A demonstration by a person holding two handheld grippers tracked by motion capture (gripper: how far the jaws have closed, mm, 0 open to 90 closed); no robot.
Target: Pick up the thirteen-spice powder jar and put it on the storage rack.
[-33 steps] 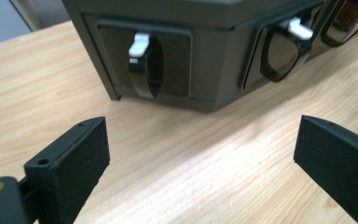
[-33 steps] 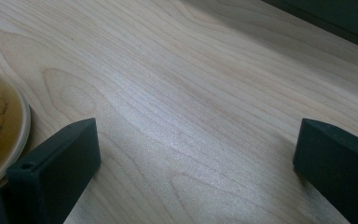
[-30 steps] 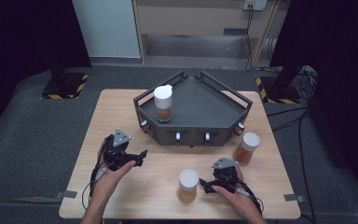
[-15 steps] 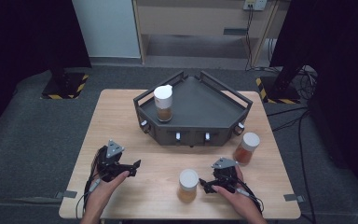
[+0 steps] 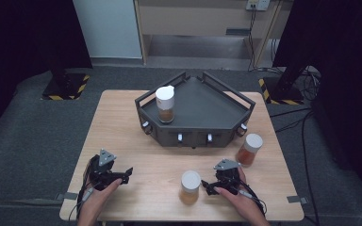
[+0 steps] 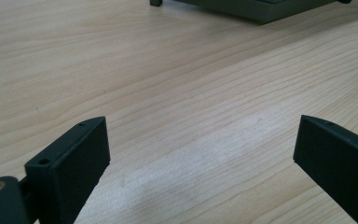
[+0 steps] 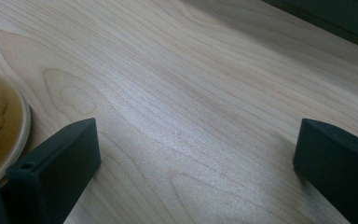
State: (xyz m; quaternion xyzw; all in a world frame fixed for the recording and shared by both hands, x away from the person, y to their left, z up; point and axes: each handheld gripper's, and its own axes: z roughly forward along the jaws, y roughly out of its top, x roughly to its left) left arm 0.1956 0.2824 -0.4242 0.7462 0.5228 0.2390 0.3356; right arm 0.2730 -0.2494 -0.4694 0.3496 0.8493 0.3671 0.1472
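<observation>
The right gripper [image 5: 210, 187] is held low over the near part of the surface [image 5: 122, 127], its jaws spread wide and empty, with the nearest jar [image 5: 190, 187] just to its left; that jar's pale base edge is seen at the left of the right gripper view [image 7: 0, 135]. The left gripper [image 5: 122, 173] is likewise wide open with nothing between its jaws, over bare wood at the near left. A second jar [image 5: 249, 149] stands farther right, and a third [image 5: 165, 104] stands inside the dark tray [image 5: 217, 110] beyond. The jars are judged rigid, fairly light, smooth-walled and possibly slippery, best taken around the body below the white lid. Compared with the earlier frames, the left gripper has been drawn nearer and lower; the right gripper and jars are unchanged.
</observation>
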